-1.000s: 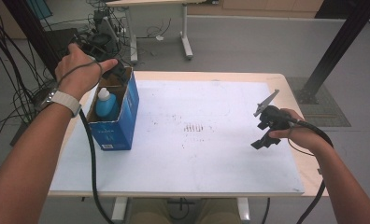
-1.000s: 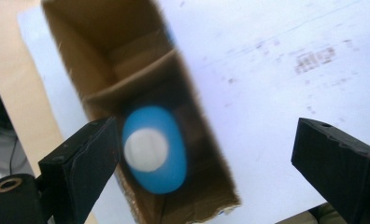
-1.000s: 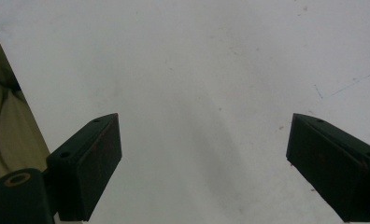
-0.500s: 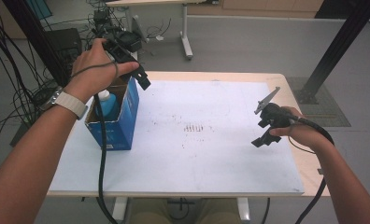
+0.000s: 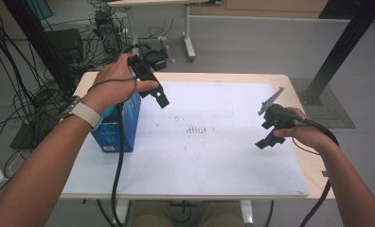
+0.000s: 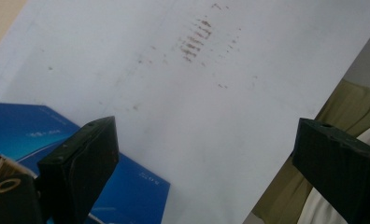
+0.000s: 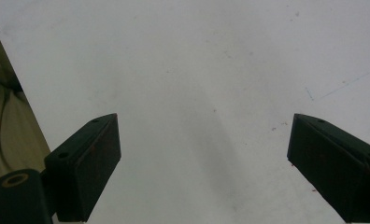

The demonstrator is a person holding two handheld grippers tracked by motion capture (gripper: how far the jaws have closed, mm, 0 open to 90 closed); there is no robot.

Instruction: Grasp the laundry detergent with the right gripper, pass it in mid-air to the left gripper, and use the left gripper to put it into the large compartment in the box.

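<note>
The white mat (image 5: 214,156) on the table is lying under both tools. The blue carton (image 5: 121,127), standing open with a bottle inside, is just below and behind the left gripper (image 5: 159,97), whose jaws are standing apart with nothing between them. The right gripper (image 5: 268,135) is hovering over the mat, jaws also apart and empty. I judge the bottle is not yet taken out; next, the left gripper needs to go down into the carton.

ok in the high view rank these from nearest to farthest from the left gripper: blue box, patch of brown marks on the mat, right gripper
1. blue box, just below the left gripper, at the table's left side.
2. patch of brown marks, mid-mat, to its right.
3. right gripper, far across at the table's right side.
</note>
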